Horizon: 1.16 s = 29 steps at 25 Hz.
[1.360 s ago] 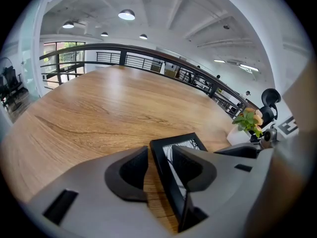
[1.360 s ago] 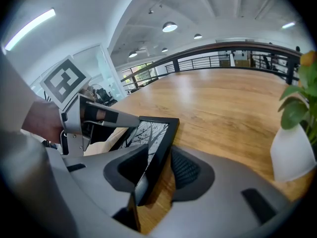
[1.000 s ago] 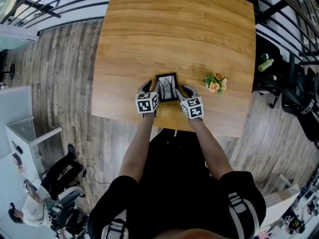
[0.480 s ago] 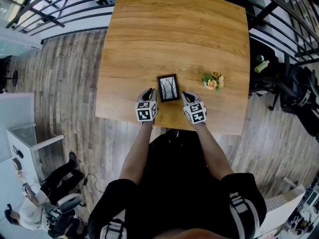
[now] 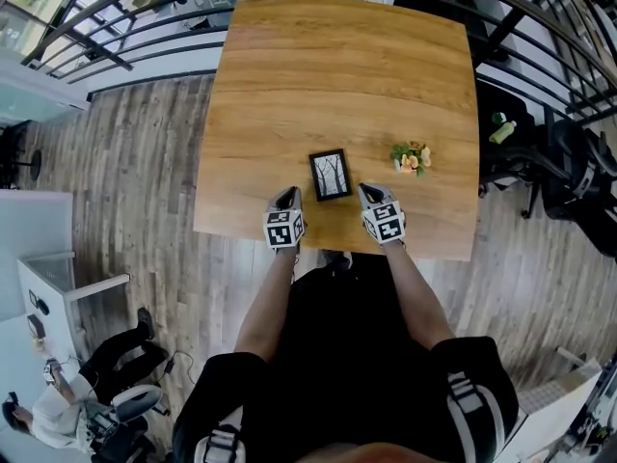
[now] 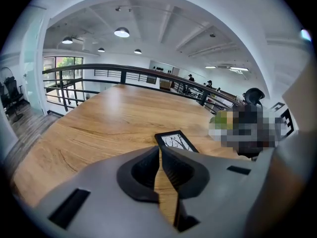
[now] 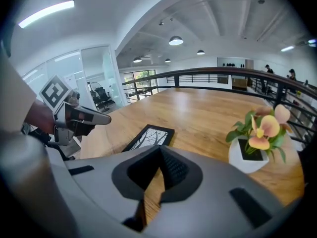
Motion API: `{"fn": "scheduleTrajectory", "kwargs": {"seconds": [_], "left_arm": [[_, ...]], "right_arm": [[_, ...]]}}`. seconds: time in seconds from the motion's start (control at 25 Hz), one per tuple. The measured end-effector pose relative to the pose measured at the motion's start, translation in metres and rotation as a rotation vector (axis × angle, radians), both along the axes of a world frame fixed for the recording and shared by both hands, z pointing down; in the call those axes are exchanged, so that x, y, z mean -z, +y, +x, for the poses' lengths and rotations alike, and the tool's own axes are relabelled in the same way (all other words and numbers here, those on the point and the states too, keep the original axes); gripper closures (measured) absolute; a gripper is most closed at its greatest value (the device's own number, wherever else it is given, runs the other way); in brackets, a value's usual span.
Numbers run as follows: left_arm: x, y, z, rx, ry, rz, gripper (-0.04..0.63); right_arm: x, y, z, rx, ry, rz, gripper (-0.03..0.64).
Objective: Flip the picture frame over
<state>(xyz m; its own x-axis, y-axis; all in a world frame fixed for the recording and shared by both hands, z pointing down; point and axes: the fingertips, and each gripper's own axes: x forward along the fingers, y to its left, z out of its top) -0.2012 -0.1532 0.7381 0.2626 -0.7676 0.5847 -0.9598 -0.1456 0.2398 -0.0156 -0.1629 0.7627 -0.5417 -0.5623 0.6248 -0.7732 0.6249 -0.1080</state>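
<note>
Now, black rectangular picture frame [image 5: 331, 175] lying just ahead of both jaws, left gripper [image 5: 286, 194] freshly closed empty, right gripper [image 5: 365, 190] pressed together.

One overhead cam, two low gripper cams
Head view looks steeply down; gripper views skim table [image 5: 337, 85] close; all share picture frame [image 5: 330, 175].

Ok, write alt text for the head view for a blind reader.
A small black picture frame lies picture side up on a wooden table, near the person's edge. The left gripper and right gripper, both shut and empty, hover just short of it; a potted flower stands to its right.
</note>
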Motion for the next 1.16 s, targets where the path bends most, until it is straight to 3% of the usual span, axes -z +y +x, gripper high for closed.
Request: {"fn": "scheduleTrajectory", "kwargs": {"seconds": [0.56,1.16], "left_arm": [[0.013,0.009,-0.005,0.014,0.001,0.037,0.56],[0.023,0.01,-0.005,-0.018,-0.023,0.051,0.56]], "right_arm": [[0.017,-0.001,-0.003,0.045,0.035,0.051,0.612],[0.02,-0.005,0.01,-0.02,0.034,0.054,0.612]]}}
